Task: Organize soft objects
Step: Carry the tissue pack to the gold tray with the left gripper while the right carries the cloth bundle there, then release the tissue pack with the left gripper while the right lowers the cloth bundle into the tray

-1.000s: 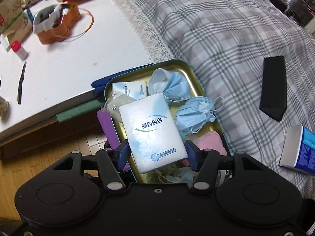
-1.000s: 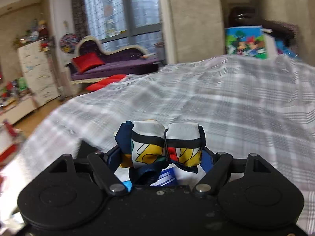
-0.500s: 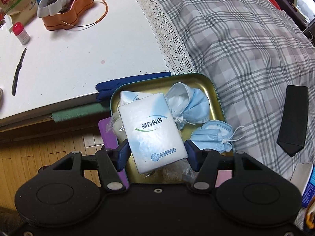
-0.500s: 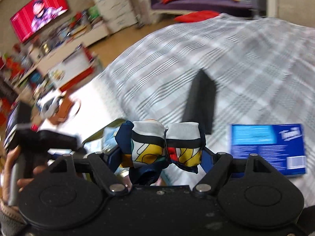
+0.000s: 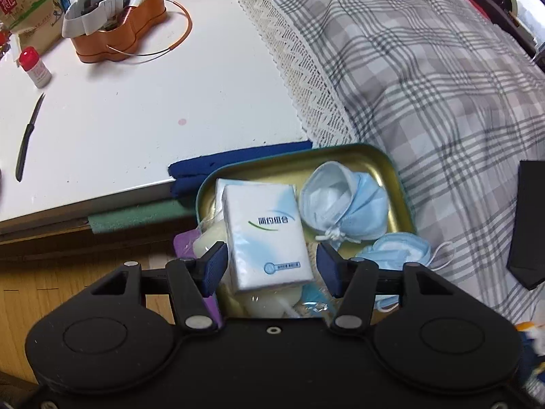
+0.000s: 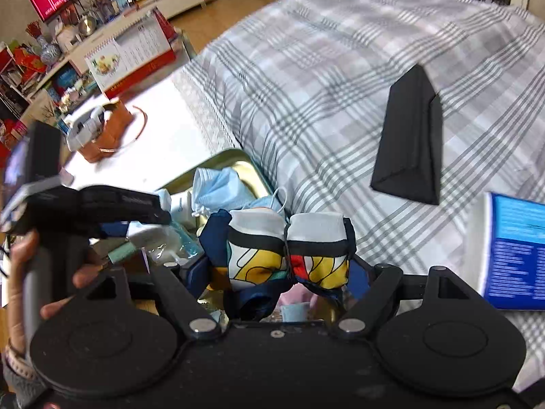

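A gold tin tray (image 5: pixel 391 167) sits at the edge of the plaid bed. It holds crumpled blue face masks (image 5: pixel 344 201), tissue packs and other soft items. A white tissue pack (image 5: pixel 267 235) lies in the tray between the fingers of my left gripper (image 5: pixel 270 269), which is open with a gap on the right side. My right gripper (image 6: pixel 282 269) is shut on a folded colourful scarf (image 6: pixel 289 248) and holds it over the tray's near end (image 6: pixel 238 167). The left gripper (image 6: pixel 112 204) and the hand holding it show at the left of the right wrist view.
A black folded case (image 6: pixel 412 136) and a blue box (image 6: pixel 514 252) lie on the plaid bedspread (image 5: pixel 425 85). A white table (image 5: pixel 136 102) beside the bed carries an orange tin (image 5: pixel 115 34), a small bottle (image 5: pixel 34 68) and a knife (image 5: pixel 29 139).
My left gripper has opened and let go of the tissue pack, which now rests in the tray. My right gripper has swung down and left, bringing the scarf over the tray.
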`<state>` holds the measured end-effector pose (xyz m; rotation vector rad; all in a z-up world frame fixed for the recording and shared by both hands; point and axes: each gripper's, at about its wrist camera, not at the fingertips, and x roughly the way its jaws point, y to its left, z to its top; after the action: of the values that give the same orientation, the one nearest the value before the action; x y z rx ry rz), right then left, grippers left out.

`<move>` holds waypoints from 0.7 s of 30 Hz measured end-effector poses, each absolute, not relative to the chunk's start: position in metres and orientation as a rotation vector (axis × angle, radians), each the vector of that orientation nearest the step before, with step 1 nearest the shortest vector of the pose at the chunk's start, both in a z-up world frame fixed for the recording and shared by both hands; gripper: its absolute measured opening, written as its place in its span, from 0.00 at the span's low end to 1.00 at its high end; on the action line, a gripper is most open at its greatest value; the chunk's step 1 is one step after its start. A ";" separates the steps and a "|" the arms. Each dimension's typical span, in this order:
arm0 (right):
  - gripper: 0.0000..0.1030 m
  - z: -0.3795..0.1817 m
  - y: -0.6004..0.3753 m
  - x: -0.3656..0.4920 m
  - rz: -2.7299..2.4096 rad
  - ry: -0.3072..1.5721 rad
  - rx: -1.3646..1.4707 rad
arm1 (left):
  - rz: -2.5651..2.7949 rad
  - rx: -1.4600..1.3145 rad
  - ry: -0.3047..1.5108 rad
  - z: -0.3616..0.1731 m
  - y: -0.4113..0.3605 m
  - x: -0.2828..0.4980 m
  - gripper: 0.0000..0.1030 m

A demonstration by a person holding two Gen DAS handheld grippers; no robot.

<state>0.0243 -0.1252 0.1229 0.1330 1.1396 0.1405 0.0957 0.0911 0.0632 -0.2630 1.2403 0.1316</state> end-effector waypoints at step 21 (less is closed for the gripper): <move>0.82 0.099 -0.102 0.045 0.217 1.152 0.094 | 0.125 -0.175 1.204 0.070 0.063 0.109 0.71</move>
<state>0.0447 -0.1020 0.0987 0.0938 1.1518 0.2168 0.1094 0.0631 0.0703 -0.1750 1.2040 0.1251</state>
